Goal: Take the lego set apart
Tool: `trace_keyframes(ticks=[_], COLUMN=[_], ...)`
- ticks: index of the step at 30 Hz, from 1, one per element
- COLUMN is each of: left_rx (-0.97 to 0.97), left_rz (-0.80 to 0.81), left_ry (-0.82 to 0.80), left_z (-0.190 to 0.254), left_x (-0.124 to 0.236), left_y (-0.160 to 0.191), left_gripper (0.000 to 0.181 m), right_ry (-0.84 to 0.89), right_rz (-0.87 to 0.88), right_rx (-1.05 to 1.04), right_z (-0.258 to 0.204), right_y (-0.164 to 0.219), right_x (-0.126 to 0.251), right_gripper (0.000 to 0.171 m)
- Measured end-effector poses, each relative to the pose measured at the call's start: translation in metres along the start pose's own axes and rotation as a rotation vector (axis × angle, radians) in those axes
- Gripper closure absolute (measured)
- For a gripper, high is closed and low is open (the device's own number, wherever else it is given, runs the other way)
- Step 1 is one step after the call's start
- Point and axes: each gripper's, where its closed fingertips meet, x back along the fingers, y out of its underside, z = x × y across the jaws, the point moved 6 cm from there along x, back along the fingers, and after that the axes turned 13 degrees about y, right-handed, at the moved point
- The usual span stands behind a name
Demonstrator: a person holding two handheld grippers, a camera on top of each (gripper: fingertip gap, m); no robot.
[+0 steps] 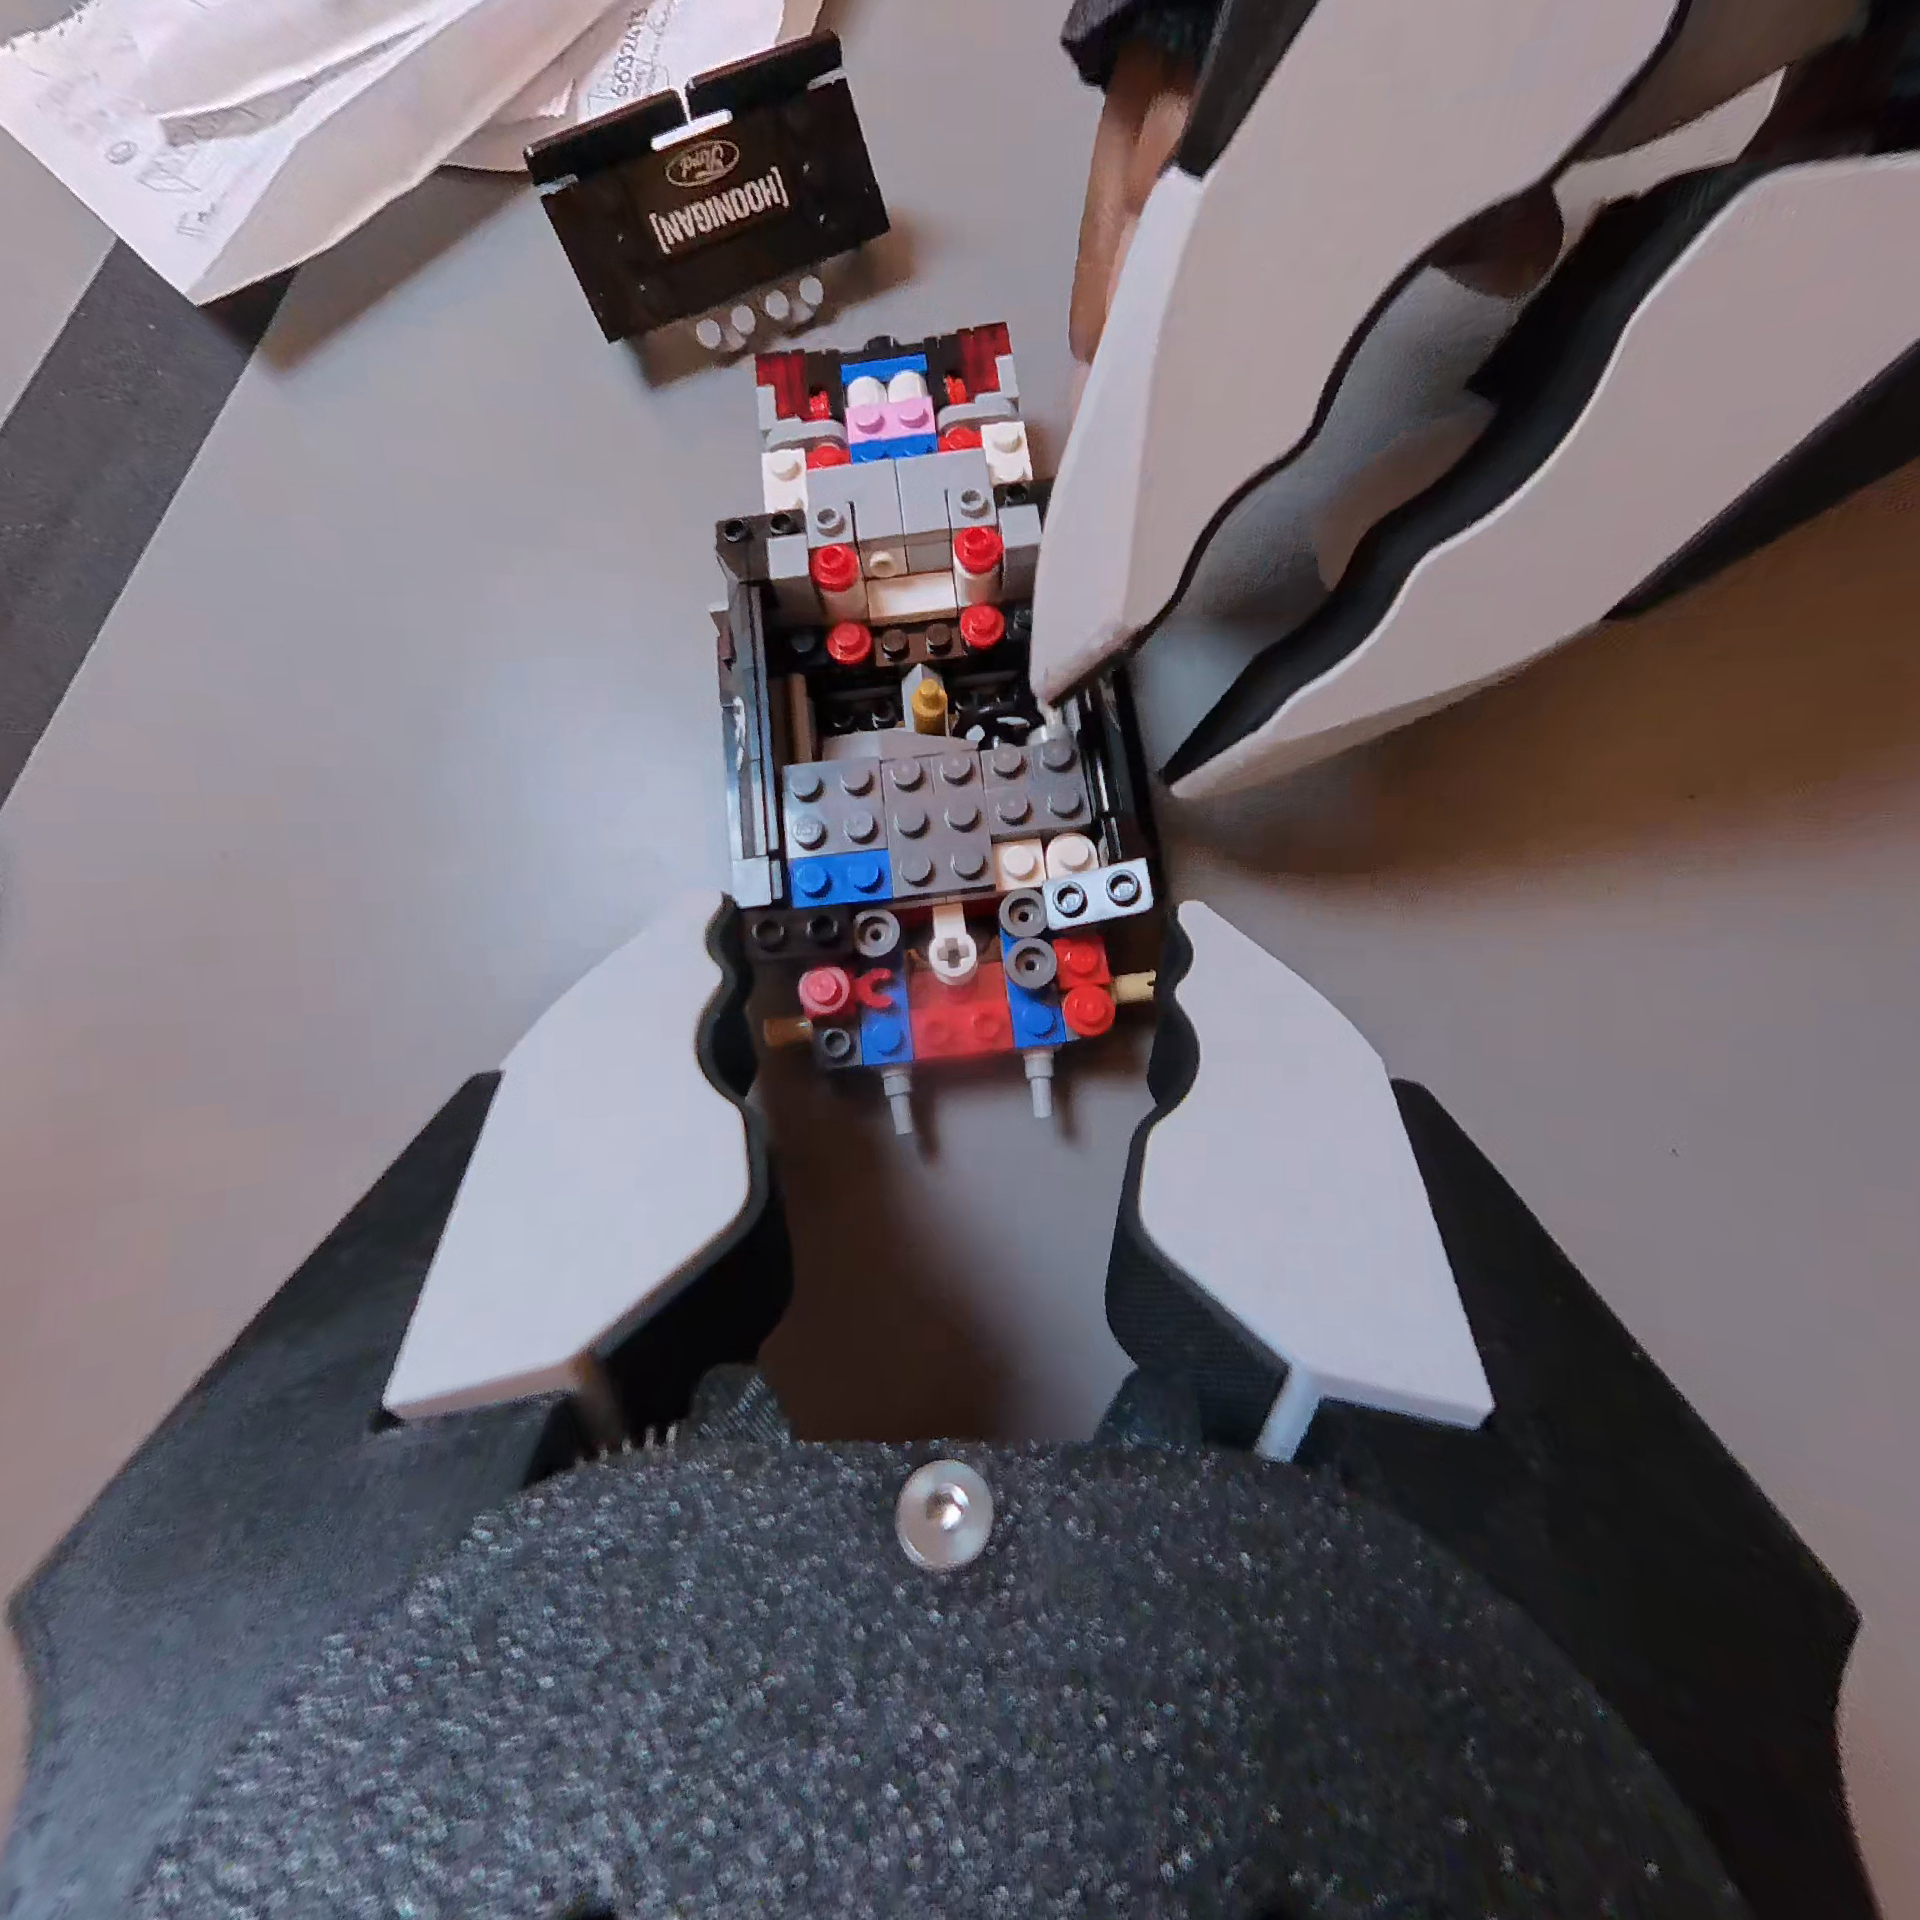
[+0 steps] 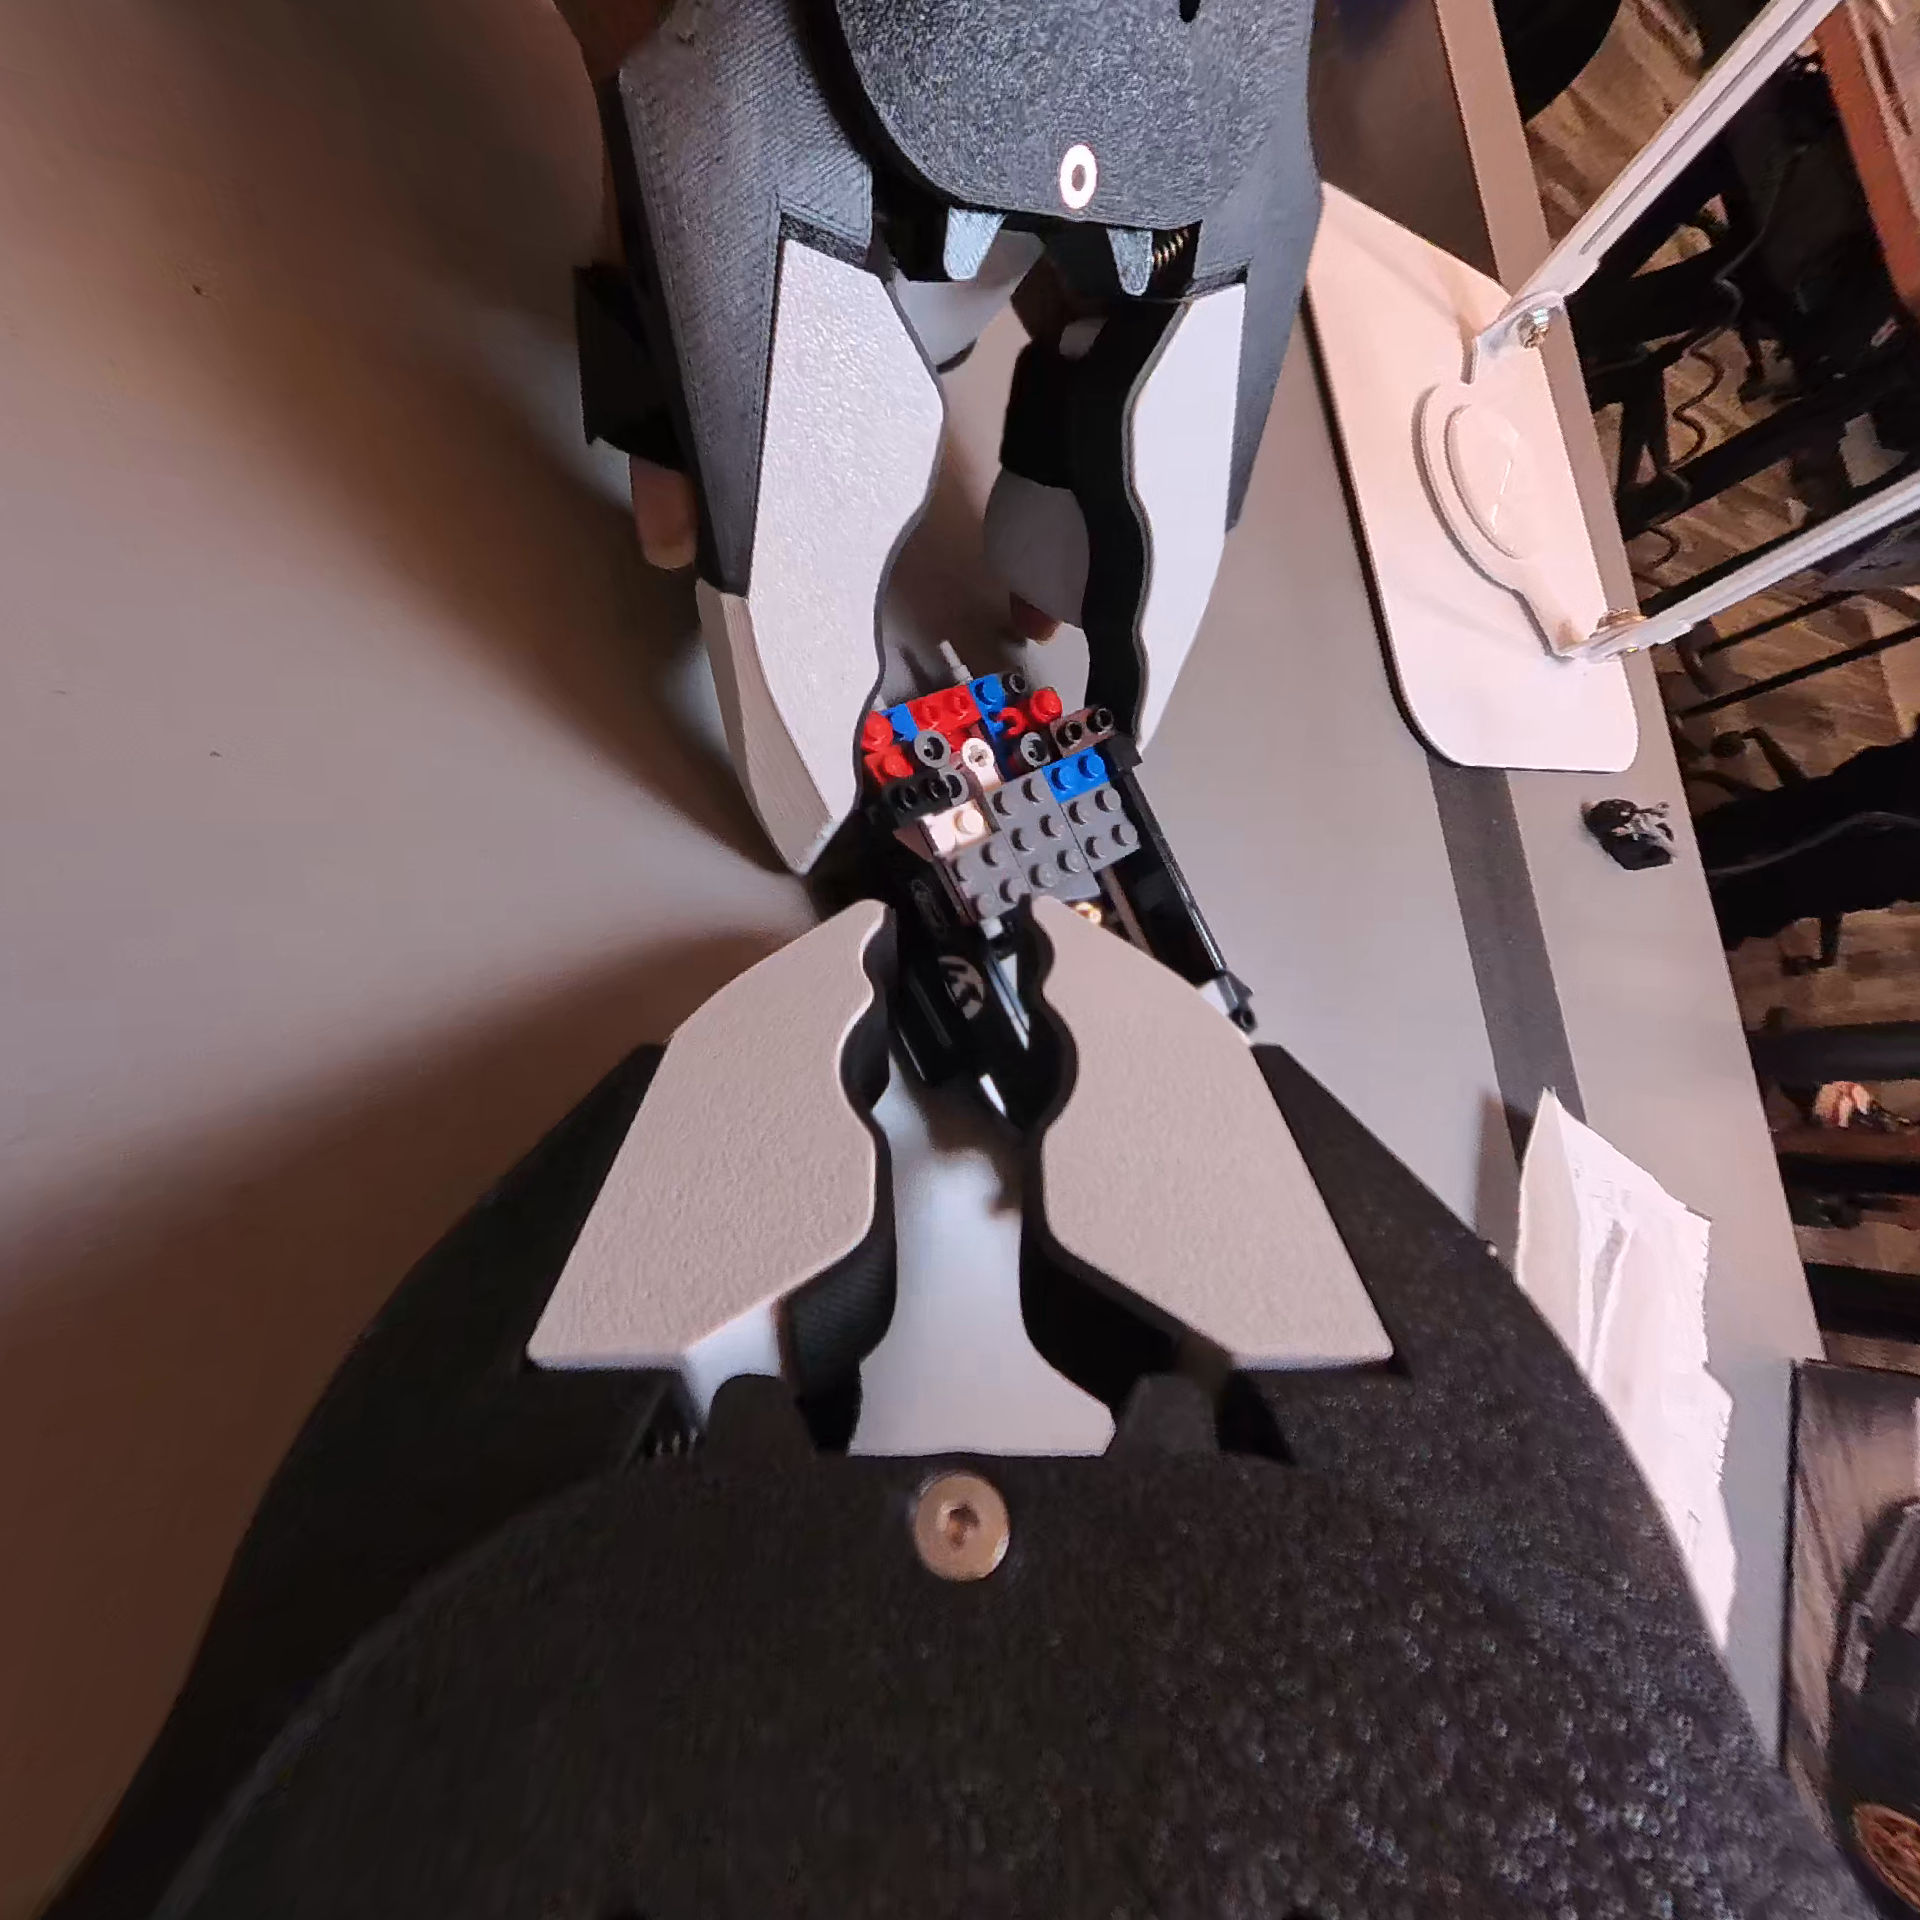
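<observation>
Lego car (image 1: 935, 748), partly stripped, lies on the grey table (image 1: 364, 779) with its long axis running straight away from the left gripper (image 1: 951, 997), whose fingers pinch the car's near end from both sides. Right gripper (image 2: 961, 914) comes at the car's far half from its right flank, jaws narrowed around the black side wall (image 2: 961, 1003); whether they truly bite it I cannot tell. Beyond the car's far end lies a loose black roof panel (image 1: 712, 197). The side wall looks like the next piece to go.
</observation>
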Motion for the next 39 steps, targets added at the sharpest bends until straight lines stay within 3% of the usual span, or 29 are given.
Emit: trace_keyframes(ticks=[9, 19, 31, 39], left_rx=[0.005, 0.069, 0.081, 0.122], left_rz=[-0.051, -0.03, 0.056, 0.098], left_ry=[0.01, -0.06, 0.014, 0.028], left_z=[0.035, 0.079, 0.082, 0.075], left_x=[0.023, 0.047, 0.059, 0.06], left_y=[0.025, 0.056, 0.058, 0.057], left_gripper=[0.107, 0.107, 0.102, 0.114], right_ry=[-0.104, -0.029, 0.072, 0.162], right_rz=[0.075, 0.117, 0.072, 0.112], right_rx=[0.05, 0.192, 0.301, 0.333], right_z=[-0.039, -0.092, -0.098, -0.1], right_y=[-0.038, -0.075, -0.079, -0.075], right_x=[0.008, 0.007, 0.002, 0.003], right_gripper=[0.151, 0.155, 0.16, 0.159])
